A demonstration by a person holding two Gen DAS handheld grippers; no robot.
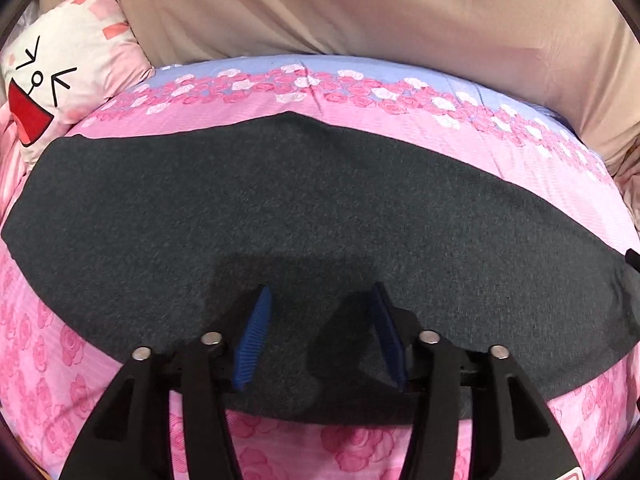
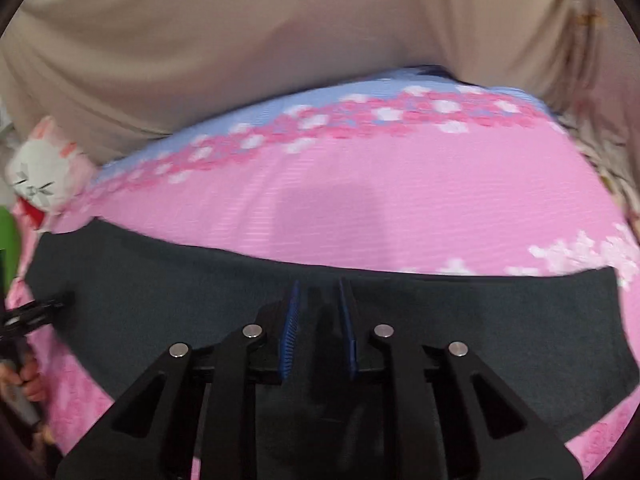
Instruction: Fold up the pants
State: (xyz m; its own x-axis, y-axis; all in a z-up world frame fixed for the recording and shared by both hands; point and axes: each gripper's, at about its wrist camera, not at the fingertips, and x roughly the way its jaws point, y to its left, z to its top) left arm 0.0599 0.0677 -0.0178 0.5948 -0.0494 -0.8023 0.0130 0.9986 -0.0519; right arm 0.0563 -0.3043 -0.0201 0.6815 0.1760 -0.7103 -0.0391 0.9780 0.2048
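Dark grey pants (image 1: 320,216) lie flat in a long band across a pink rose-print bed sheet (image 1: 360,120). My left gripper (image 1: 320,296) is open, its blue pads (image 1: 254,336) hovering over the near edge of the pants, holding nothing. In the right wrist view the pants (image 2: 160,300) span the lower frame. My right gripper (image 2: 318,288) has its blue pads (image 2: 289,328) a narrow gap apart, low over the fabric near its far edge; dark cloth shows between them, but I cannot tell if it is pinched. The left gripper (image 2: 44,308) shows at the left edge.
A beige duvet (image 1: 360,12) is heaped along the far side of the bed. A white and pink cartoon pillow (image 1: 60,80) lies at the far left; it also shows in the right wrist view (image 2: 44,172). The sheet (image 2: 400,200) extends beyond the pants.
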